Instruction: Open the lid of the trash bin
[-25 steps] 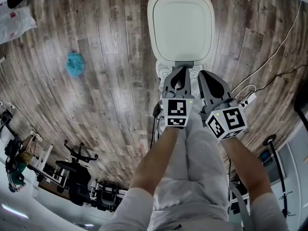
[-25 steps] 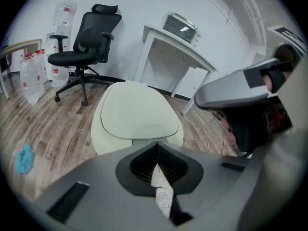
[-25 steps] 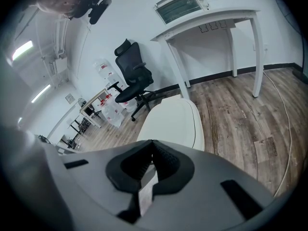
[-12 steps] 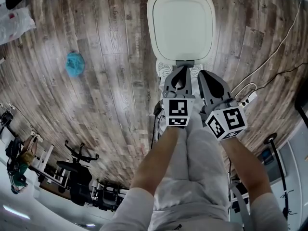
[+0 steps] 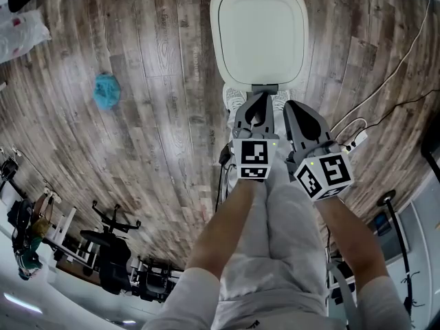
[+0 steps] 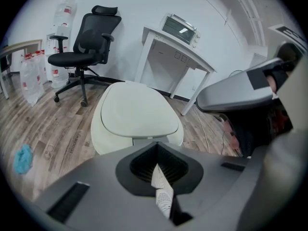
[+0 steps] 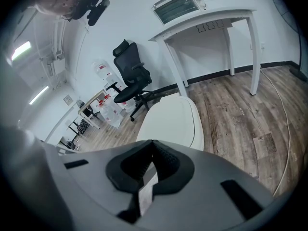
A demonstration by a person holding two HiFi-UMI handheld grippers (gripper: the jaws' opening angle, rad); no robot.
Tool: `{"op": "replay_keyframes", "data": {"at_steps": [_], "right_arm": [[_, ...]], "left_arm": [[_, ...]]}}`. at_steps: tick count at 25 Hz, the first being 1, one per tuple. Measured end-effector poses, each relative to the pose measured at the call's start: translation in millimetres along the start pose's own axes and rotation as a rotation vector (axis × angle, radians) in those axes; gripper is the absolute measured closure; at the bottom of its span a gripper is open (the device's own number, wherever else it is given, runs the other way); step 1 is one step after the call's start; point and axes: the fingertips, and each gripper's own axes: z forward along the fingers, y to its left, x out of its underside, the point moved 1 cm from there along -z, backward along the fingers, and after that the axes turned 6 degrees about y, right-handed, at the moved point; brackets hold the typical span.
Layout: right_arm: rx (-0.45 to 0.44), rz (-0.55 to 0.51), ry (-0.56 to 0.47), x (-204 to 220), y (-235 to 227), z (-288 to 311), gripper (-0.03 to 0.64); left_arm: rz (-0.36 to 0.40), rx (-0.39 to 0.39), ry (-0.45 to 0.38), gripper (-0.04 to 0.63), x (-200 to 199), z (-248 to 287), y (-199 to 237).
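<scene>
The white trash bin [image 5: 258, 33] stands on the wooden floor straight ahead, its lid [image 6: 137, 112] down flat. A grey pedal [image 5: 265, 88] shows at its near foot, between the person's white shoes. My left gripper [image 5: 258, 97] hangs just short of the bin's near edge, jaws together with nothing between them. Beside it on the right, my right gripper [image 5: 291, 106] is also shut and empty. The left gripper [image 6: 156, 144] points at the lid from close by. From the right gripper [image 7: 151, 142] the bin [image 7: 173, 119] lies ahead, slightly to the right.
A blue crumpled thing [image 5: 107, 91] lies on the floor to the left. Cables [image 5: 385, 81] and a power strip [image 5: 354, 141] run on the right. Behind the bin are a black office chair [image 6: 84, 47] and a white table [image 6: 178, 47] carrying a toaster oven [image 6: 180, 29].
</scene>
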Motion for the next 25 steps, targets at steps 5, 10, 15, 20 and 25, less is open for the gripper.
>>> {"op": "replay_keyframes", "data": {"at_steps": [5,10,15,20,25], "right_arm": [[0.0,-0.002,0.002,0,0,-1,0.6],[0.004,0.001,0.0,3,-2,-3,0.6],[0.007,0.007,-0.003,3,-2,-4,0.6],[0.004,0.009,-0.008,2,0,-5,0.601],[0.013,0.015,-0.021,-6,-3,-7,0.6]], "left_arm": [[0.002,0.001,-0.003,0.594,-1,0,1],[0.001,-0.001,-0.006,0.594,0,0,0],[0.002,0.002,-0.01,0.594,0,0,0],[0.004,0.008,-0.007,0.594,0,0,-1],[0.02,0.018,-0.005,0.594,-4,0,-1]]}}
